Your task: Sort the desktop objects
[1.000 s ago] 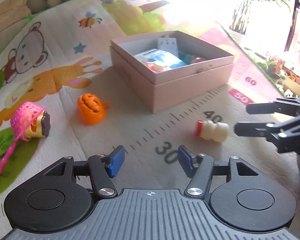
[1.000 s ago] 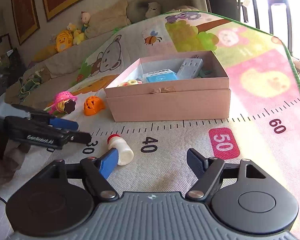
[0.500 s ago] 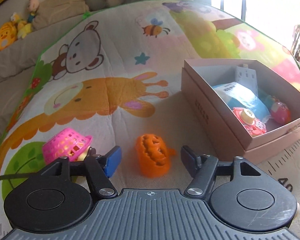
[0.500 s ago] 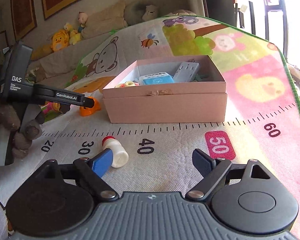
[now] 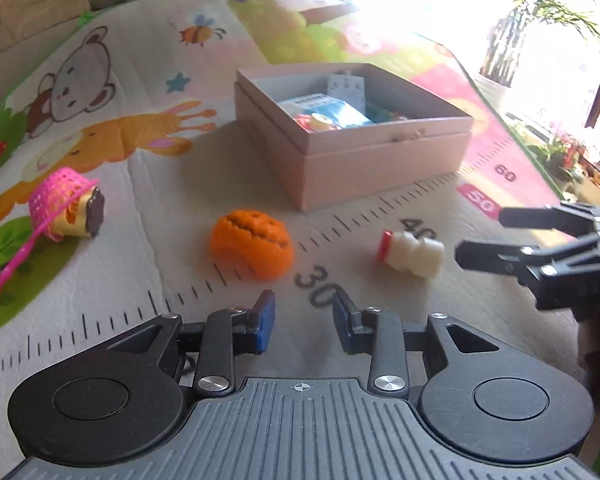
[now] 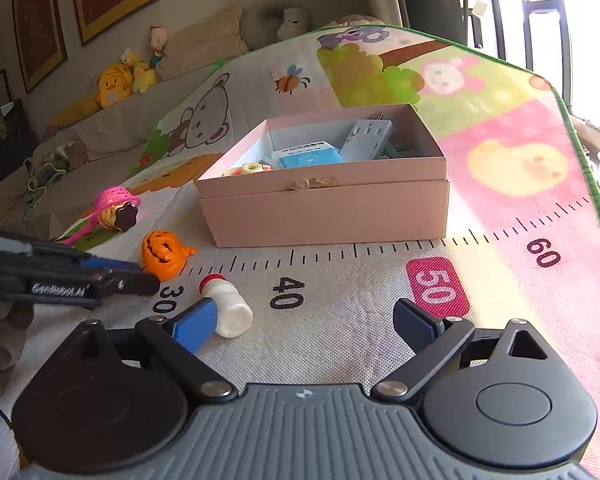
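Note:
An open pink box (image 5: 380,160) (image 6: 324,208) holding several items stands on the play mat. An orange toy pumpkin (image 5: 252,248) (image 6: 164,254) lies in front of it, just beyond my left gripper (image 5: 302,320), which is open and empty. A small white bottle with a red cap (image 5: 412,254) (image 6: 226,306) lies on its side near the 30–40 marks. My right gripper (image 6: 300,324) is open and empty, its left fingertip (image 6: 192,326) just beside the bottle. It also shows in the left wrist view (image 5: 480,236).
A pink net scoop with a small toy in it (image 5: 64,208) (image 6: 114,210) lies at the left on the mat. A sofa with plush toys (image 6: 116,84) runs behind the mat. The mat's green edge (image 6: 588,168) is at the right.
My left gripper swung toward the pumpkin and scoop, then drew back; the pumpkin now lies nearer the 30 mark. My right gripper moved slightly closer to the bottle.

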Tool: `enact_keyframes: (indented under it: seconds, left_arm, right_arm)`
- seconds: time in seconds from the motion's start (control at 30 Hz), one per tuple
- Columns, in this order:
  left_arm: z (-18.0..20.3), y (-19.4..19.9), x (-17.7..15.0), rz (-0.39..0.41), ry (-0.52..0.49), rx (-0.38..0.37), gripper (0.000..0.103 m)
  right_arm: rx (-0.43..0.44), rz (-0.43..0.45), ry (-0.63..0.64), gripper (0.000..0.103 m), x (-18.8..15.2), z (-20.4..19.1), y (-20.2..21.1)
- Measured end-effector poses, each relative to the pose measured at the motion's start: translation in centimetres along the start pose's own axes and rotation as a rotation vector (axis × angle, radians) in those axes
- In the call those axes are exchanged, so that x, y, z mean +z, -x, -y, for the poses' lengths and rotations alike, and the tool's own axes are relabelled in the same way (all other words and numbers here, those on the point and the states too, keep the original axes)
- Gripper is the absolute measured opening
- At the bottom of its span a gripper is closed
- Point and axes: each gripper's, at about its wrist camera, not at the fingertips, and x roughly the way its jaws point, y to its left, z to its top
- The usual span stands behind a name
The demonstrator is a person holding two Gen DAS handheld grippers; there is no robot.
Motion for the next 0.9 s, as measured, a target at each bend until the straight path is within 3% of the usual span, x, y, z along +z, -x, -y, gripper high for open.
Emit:
enact_keyframes:
  seconds: [0.1,0.17,0.23,0.27,0.33,0.4,0.53,0.67,0.73,0.9]
  left_arm:
    - [-0.1,1.7,-0.9,0.039,0.008,0.01,0.059]
    - [-1.4,2.5,-0.6,0.086,0.026,0.069,0.064]
    - [-3.7,3.0,0.3,0.153,0.065,0.183,0.097]
    - [-5.0,3.0,0.7,0.197,0.073,0.256,0.1]
    - [-7.5,2.2,1.8,0.22,0.055,0.367,0.099]
    - [-10.3,0.8,2.8,0.194,0.08,0.422,0.099]
    - [-14.5,-1.4,4.5,0.135,0.208,0.372,0.099]
    - [-15.8,-3.0,5.1,0.105,0.28,0.331,0.096]
    - [-15.7,-3.5,5.3,0.083,0.286,0.31,0.066]
    - [-13.5,-2.4,5.0,0.105,0.206,0.31,0.061]
  right_arm:
    - [-0.011,-0.006,0.004,0.097,0.0,-0.1,-0.1]
    - [-0.018,-0.006,0.008,0.097,0.0,-0.2,-0.1]
    - [-0.022,-0.008,0.015,0.097,0.0,-0.3,-0.2]
    - [-0.025,-0.009,0.017,0.098,0.0,-0.3,-0.2]
    - [-0.029,-0.009,0.02,0.098,0.0,-0.4,-0.2]
    - [-0.032,-0.009,0.02,0.098,0.0,-0.4,-0.2]
    - [-0.039,-0.021,0.019,0.099,0.0,-0.4,-0.3]
    - [-0.042,-0.023,0.013,0.099,0.0,-0.2,-0.4]
    - [-0.044,-0.023,0.01,0.099,0.0,-0.2,-0.3]
    - [-0.039,-0.017,0.008,0.099,0.0,-0.1,-0.2]
